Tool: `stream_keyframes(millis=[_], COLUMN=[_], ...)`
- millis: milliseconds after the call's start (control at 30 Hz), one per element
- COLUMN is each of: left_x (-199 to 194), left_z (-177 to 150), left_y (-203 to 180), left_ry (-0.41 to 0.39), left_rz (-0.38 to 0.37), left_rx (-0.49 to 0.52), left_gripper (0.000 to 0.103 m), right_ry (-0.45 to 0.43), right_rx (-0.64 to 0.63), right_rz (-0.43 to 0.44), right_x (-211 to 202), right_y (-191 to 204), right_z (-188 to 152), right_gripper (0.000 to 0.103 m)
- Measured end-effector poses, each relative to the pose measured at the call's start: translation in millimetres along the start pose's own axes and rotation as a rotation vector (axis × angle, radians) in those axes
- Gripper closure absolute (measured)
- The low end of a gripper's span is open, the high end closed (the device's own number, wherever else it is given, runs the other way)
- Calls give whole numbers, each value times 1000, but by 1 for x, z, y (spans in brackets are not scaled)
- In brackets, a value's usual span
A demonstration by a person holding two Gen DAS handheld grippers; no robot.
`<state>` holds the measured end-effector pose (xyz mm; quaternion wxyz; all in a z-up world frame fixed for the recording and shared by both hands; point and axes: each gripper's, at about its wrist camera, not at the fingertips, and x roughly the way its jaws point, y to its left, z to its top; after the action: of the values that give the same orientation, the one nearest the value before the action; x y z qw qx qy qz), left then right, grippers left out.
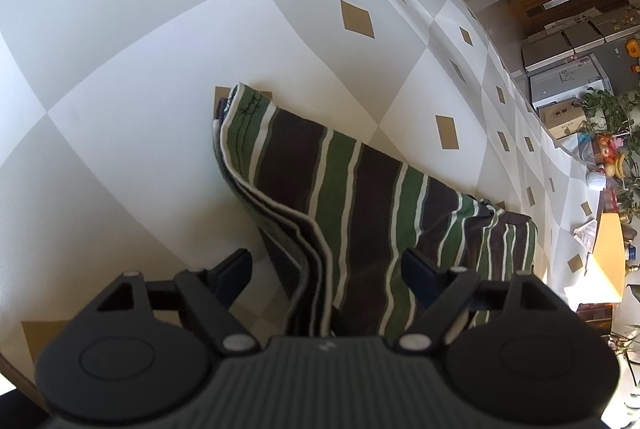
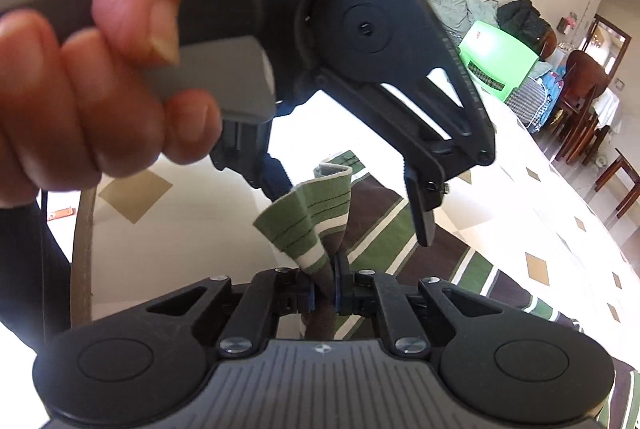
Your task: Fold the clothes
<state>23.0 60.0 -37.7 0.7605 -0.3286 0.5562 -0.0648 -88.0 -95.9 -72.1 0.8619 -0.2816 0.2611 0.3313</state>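
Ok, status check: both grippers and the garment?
Left gripper open, straddling the striped garment edge. Right gripper shut on its corner. Left tool close above the right; nothing else in the way.

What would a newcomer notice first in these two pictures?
First the striped cloth, brown, green and white, folded on the checked tablecloth. In the right wrist view the right gripper has its jaws shut on a corner of it, bunched and lifted. Just above, a hand holds the left gripper, whose jaws stand open around the cloth's layered edge.
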Motion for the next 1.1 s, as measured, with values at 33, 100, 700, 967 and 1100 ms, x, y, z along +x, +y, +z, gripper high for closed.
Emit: stream_keyframes(millis=[33,100,700,967,1100], left_x=[1,5,16,15,15], left_z=[1,4,16,13,11], left_y=[2,4,-2,-1,-1], left_ry=[0,1,-94,-91,-79], left_rz=[3,10,94,98,92], left_rx=[-9,-22,-14,-54,-65], left_gripper=[22,22,76,78,78], right_ry=[-6,-18,14,14,17], right_rx=[8,18,82,11,15], right_rz=[-1,-2,11,-9,-10], right_x=[-4,-9,-20,-6,1], right_y=[-3,-7,-27,-21,-25], right_z=[1,5,2,-2,-1], right_gripper=[97,97,86,68,68])
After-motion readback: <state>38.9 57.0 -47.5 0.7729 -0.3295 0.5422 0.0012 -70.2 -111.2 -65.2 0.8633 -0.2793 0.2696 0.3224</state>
